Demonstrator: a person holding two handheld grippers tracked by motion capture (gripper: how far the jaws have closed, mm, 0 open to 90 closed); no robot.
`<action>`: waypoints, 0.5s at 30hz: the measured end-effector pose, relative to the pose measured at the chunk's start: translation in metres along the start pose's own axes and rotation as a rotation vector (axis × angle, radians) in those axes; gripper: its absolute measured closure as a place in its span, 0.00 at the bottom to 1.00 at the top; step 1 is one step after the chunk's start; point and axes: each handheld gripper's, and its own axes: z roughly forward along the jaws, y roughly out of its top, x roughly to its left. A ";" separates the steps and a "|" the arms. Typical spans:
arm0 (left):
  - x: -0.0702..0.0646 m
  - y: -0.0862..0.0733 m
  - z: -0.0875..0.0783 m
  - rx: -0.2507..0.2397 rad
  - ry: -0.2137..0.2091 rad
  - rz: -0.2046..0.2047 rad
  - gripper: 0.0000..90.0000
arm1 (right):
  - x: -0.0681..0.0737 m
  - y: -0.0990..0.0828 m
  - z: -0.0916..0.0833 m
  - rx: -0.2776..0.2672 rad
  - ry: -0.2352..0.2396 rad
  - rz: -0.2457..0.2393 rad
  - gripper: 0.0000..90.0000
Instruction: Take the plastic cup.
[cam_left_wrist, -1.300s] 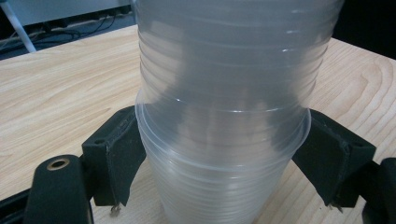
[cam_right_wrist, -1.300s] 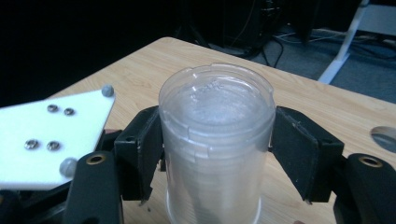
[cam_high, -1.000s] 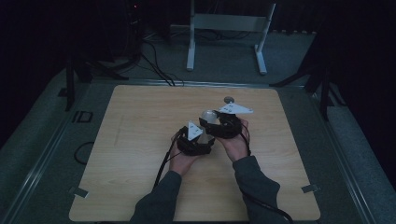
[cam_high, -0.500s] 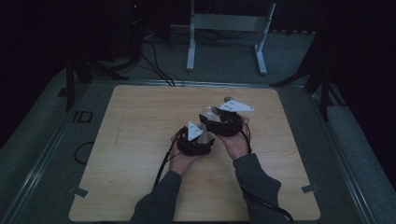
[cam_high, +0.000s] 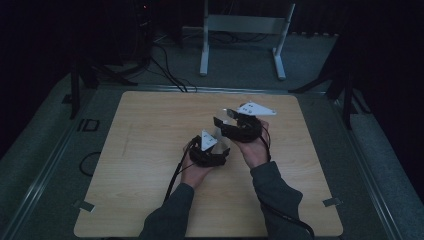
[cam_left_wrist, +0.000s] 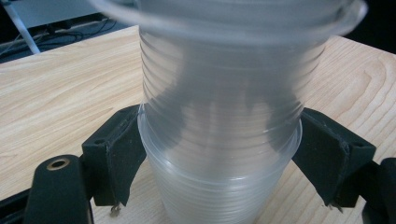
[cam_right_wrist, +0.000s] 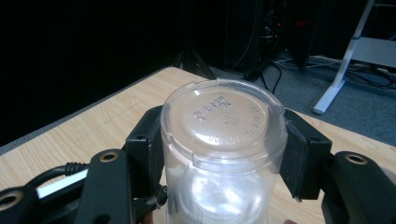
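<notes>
Lifted a little since before, the right gripper (cam_right_wrist: 219, 154) has just been closing on the top cup (cam_right_wrist: 222, 140); the left gripper (cam_left_wrist: 219, 158) clamps the lower cup (cam_left_wrist: 219, 186) mid-surface (cam_high: 150, 150).

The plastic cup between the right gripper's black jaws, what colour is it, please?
Clear, see-through plastic cup; best in the right gripper view.

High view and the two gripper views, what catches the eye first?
Clear plastic cups, nested and ribbed, stand between the left gripper jaws. An upturned clear cup, lettering on its base, sits clamped in the right gripper, whose jaws have just been closing. Both meet mid-table on pale wood.
</notes>
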 end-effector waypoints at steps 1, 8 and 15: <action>0.000 0.000 0.000 0.000 0.000 0.000 0.23 | 0.000 0.001 -0.001 -0.002 0.000 0.001 0.45; 0.000 0.000 0.000 0.002 -0.001 0.002 0.23 | 0.001 0.007 -0.005 -0.021 -0.002 0.004 0.45; 0.000 0.000 0.000 0.004 0.000 -0.001 0.23 | 0.002 0.014 -0.012 -0.043 -0.001 -0.002 0.45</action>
